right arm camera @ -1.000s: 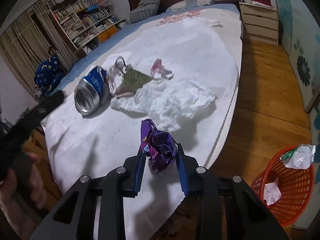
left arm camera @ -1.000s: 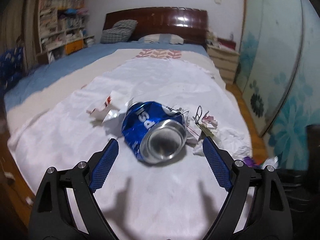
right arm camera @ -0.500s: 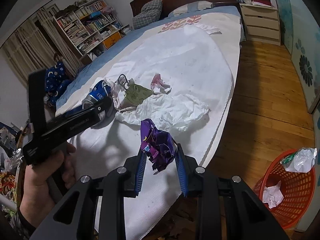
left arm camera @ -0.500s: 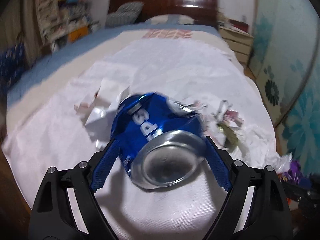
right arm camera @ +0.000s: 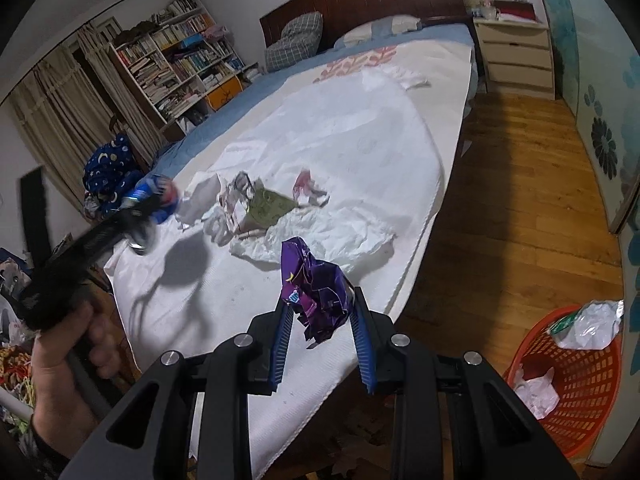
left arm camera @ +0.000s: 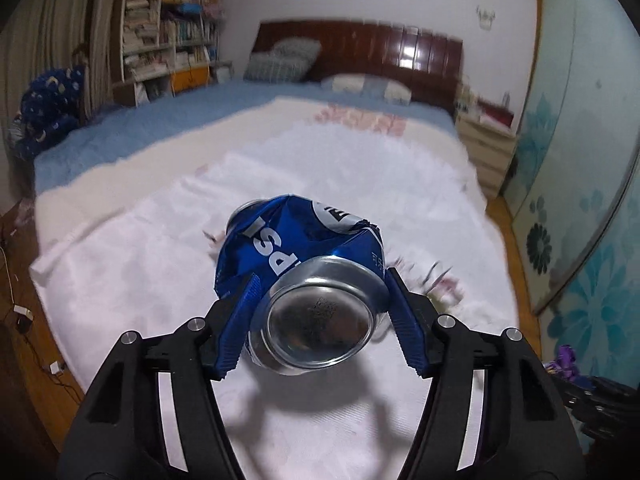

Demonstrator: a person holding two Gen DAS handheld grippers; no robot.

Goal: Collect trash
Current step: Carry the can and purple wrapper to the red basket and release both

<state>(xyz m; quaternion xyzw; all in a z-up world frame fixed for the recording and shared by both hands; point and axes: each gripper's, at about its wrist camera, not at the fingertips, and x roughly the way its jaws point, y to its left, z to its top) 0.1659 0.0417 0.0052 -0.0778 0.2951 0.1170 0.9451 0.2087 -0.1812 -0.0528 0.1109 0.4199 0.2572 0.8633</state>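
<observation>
A crushed blue soda can (left arm camera: 296,240) hangs above the white sheet (left arm camera: 340,168), casting a shadow below. My left gripper (left arm camera: 322,278) has its jaws closing, both blue pads pressing the can's silver end. In the right wrist view the same can (right arm camera: 158,194) is blurred at the left, held by a person's hand (right arm camera: 68,352) on the gripper handle. My right gripper (right arm camera: 320,300) is shut on a crumpled purple wrapper (right arm camera: 316,292), held over the bed's near corner.
White crumpled plastic (right arm camera: 320,232), a green wrapper (right arm camera: 268,204) and a pink scrap (right arm camera: 306,186) lie on the sheet. An orange basket (right arm camera: 584,412) with trash stands on the wooden floor at the right. A nightstand (right arm camera: 520,56) and a bookshelf (right arm camera: 176,64) flank the bed.
My left gripper moved onto the can, closed around it and lifted it off the sheet. My right gripper rose a little, still holding the purple wrapper.
</observation>
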